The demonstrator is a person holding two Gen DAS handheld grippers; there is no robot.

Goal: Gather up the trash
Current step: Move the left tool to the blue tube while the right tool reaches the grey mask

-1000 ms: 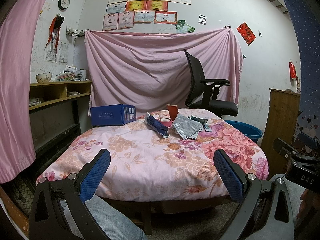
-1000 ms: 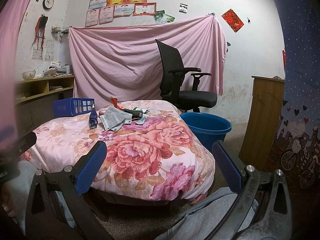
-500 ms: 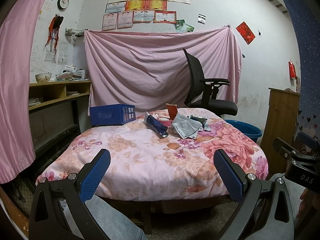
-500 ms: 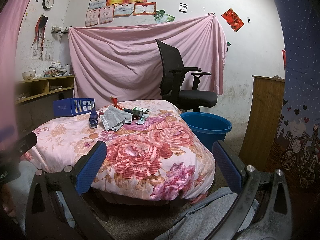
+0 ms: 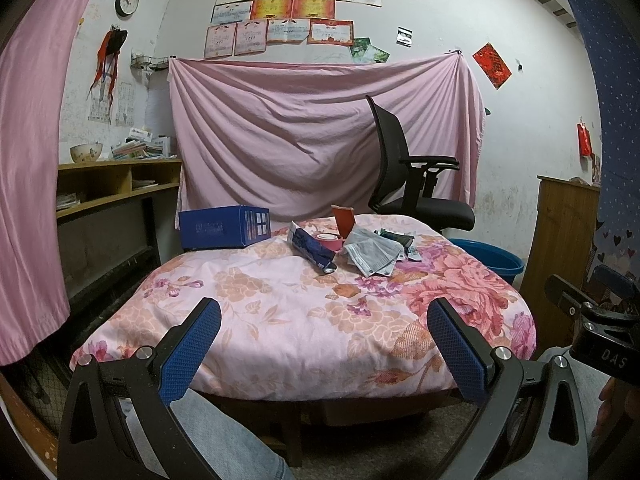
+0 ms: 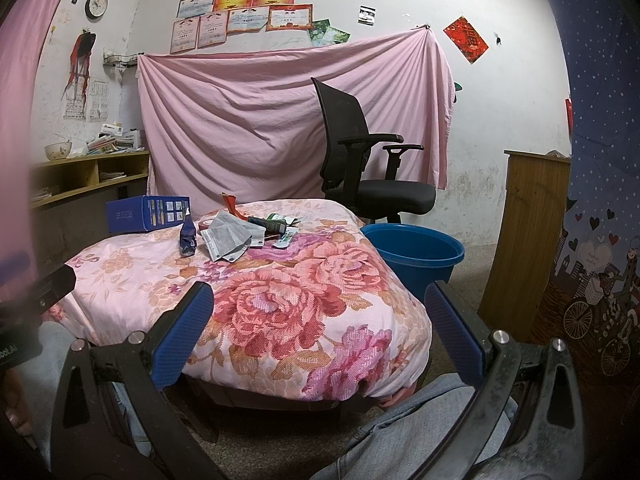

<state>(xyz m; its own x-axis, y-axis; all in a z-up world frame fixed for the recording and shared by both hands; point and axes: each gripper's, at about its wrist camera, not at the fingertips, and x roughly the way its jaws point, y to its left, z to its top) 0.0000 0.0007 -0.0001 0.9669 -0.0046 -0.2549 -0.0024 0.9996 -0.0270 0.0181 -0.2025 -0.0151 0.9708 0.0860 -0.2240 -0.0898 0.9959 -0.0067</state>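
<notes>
Presently left gripper (image 5: 324, 344) wide open, empty, right gripper (image 6: 320, 324) likewise, trash (image 6: 230, 236) on bedspread (image 6: 280, 300)

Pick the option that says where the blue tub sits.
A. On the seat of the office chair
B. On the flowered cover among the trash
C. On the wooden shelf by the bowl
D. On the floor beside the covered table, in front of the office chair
D: the blue tub stands on the floor right of the flowered cover, with the office chair behind it.
</notes>
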